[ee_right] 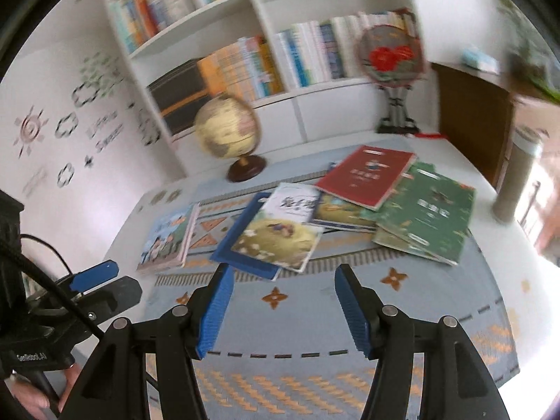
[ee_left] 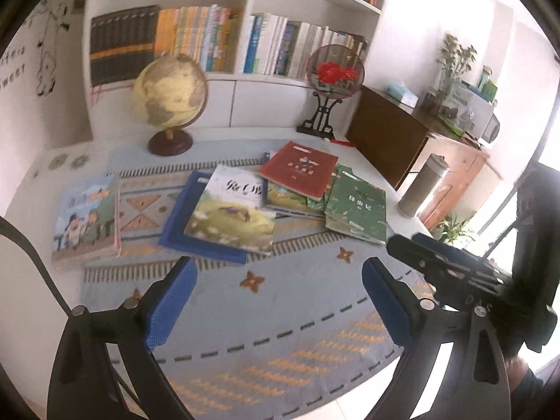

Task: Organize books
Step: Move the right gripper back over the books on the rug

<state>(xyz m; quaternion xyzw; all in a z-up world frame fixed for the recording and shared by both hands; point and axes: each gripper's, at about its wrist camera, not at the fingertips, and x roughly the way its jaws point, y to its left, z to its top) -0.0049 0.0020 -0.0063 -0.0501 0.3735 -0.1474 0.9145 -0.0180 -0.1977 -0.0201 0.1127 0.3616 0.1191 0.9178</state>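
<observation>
Presently, your left gripper [ee_left: 280, 306] gapes wide and right gripper [ee_right: 281, 309] half-wide, both empty, above the mat's [ee_left: 297, 332] near edge; scattered books [ee_left: 266, 203] beyond await gathering, starting with the nearest picture book [ee_right: 276, 238].

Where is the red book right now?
In both wrist views the red book lies on top of the messy pile toward the right side of the table mat, overlapping the green book, with the globe behind to its left.
</observation>
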